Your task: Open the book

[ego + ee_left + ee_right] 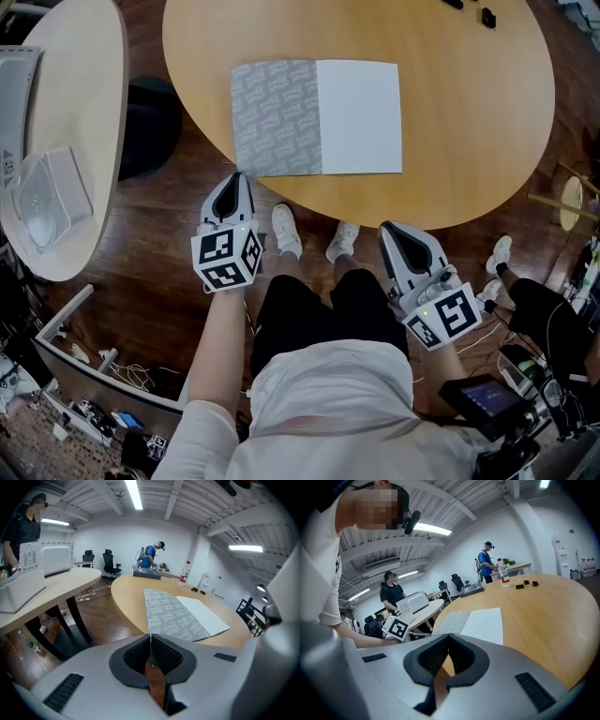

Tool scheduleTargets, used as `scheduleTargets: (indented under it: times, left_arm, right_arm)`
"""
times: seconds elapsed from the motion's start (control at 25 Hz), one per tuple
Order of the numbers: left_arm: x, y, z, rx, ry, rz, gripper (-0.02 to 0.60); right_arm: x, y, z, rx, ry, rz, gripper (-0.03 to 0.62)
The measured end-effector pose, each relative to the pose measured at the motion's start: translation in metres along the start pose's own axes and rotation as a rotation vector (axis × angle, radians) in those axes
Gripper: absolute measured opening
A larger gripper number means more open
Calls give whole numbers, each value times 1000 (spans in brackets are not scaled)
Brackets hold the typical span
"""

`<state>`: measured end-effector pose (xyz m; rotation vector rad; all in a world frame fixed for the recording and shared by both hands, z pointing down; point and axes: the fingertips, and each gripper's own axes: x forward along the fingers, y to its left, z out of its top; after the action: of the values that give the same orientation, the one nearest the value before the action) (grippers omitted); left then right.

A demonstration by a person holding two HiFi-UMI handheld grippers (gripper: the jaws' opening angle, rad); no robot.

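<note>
Wooden table (469,141): book (316,117) flat, long axis left-right; left gripper (238,177), right gripper (387,229) pressed together, empty.

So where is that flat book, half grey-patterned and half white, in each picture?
Head view: flat grey-and-white book at upper centre.
Left gripper view: book right of centre, beyond the jaws.
Right gripper view: book at centre, above the jaws.
Shared landmark: the round wooden table beneath it.

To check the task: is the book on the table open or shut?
Open: the book lies spread flat, patterned half beside white half.
</note>
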<state>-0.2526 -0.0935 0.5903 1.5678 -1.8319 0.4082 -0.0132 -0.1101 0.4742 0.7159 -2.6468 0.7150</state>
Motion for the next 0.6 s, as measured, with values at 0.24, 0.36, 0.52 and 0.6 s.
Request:
scheduleTargets:
  times: [0.24,0.36,0.52,0.6]
  left_arm:
    - [6,1,-7,-6,12,-7,32]
    - [4,4,-7,-23,10,5,40]
    - [-7,9,0,-49,-11,22,44]
    - [-18,9,10,-54,-37,29,44]
  right_arm:
    - [5,15,-4,-6,15,39,5]
    - [3,16,-4,-7,9,42,5]
    - [-5,15,0,-11,-8,35,5]
    - [-8,15,6,-19,-31,36,5]
